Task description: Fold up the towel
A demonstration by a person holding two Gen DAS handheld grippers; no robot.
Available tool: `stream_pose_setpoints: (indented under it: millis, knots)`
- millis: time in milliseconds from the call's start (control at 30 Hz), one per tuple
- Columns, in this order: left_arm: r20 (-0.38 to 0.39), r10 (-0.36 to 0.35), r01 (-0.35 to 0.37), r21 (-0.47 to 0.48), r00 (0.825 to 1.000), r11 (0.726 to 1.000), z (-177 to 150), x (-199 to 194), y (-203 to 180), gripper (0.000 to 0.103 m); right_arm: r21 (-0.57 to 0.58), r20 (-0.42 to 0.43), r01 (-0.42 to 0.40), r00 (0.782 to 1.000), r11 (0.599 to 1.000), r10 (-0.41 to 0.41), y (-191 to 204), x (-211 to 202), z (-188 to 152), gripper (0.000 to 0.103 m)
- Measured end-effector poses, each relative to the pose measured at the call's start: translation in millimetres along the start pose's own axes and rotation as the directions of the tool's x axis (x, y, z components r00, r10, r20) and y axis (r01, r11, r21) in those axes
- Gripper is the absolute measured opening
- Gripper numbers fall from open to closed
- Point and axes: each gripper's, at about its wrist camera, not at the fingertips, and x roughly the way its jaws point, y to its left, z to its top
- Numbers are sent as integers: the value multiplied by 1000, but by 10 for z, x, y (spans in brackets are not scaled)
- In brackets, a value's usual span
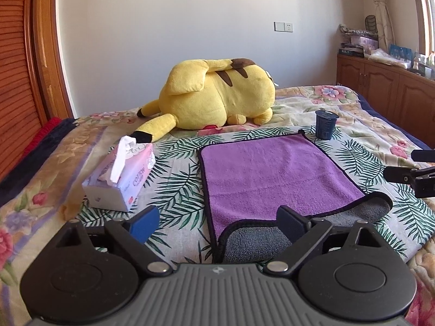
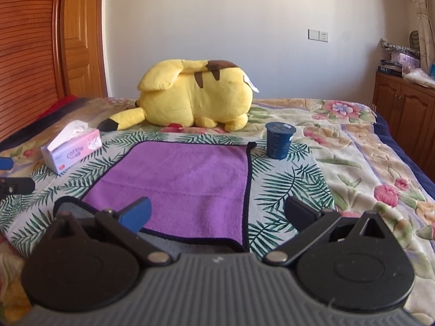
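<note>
The purple towel (image 1: 274,174) lies spread flat on the palm-print cloth (image 1: 176,190) on the bed (image 2: 367,152), black trim all round, and its near edge is turned over to show the grey underside. Left gripper (image 1: 220,224) hangs low over that near edge, fingers (image 1: 144,224) spread wide apart, nothing between them; the right-hand finger sits just above the grey flap, the left-hand one over the palm cloth. Right gripper (image 2: 217,212) is at the towel's near right corner, fingers (image 2: 137,213) also wide apart and empty, one over the purple, the other over the palm cloth beyond the trim. Tissue box (image 1: 119,176) sits to the left of the towel, a dark blue cup (image 2: 280,141) stands upright just off the far right corner, and a yellow plush toy (image 2: 195,97) lies behind on the bed.
</note>
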Motion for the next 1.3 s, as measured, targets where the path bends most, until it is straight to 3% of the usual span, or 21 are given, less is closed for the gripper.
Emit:
stream_pose_setpoints:
  millis: [267,433,567,833,1133,1300]
  knots:
    - [-39,-30,31,12,999,999,-35,256,-4,58,8,-47,-15,999,1000,15,-68,192,-34,103]
    - [-94,-44,44,-3,995,999,-60,420,27,37,9,-86,-27,996,1000,28,-96,297,-65,103]
    - [-122,-51,49,-17,991,999,-80,519,66,34,15,-111,-32,993,999,34,-121,371,-94,103]
    - [-187,-97,79,-100,978,992,-213,727,207,13,13,-155,-45,987,999,47,-132,489,-146,103]
    - [-180,-119,102,-98,976,990,-234,724,182,0,44,-223,-73,971,996,81,-186,588,-207,95]
    - [-181,-127,112,-88,975,990,-257,719,166,0,71,-257,-100,959,992,115,-219,610,-215,87]
